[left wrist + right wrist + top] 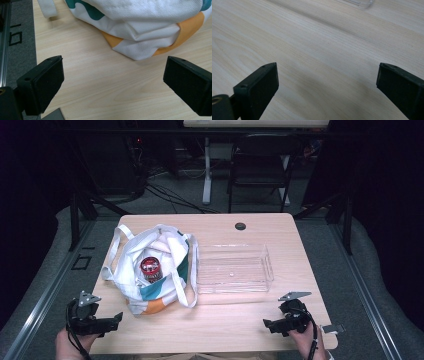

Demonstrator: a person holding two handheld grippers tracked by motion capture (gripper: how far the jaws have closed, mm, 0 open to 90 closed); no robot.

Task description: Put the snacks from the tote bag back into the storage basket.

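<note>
A white tote bag (150, 267) with teal and orange patches lies open on the left half of the wooden table (240, 320). A red-lidded can (150, 268) sits inside it. Right of the bag stands a clear plastic tray (234, 268) with nothing in it. My left gripper (112, 321) rests at the table's front left corner, open, jaws wide apart over bare wood. In the left gripper view the bag's orange corner (140, 35) lies just ahead of my left gripper (112, 82). My right gripper (270, 325) is open near the front right, over bare wood (324, 75).
A round cable hole (240, 226) sits at the table's far edge. Beyond the table stand a dark chair (260, 165) and a white desk leg (207, 170) with cables on the floor. A grey floor strip (17, 45) runs beside the table's left edge.
</note>
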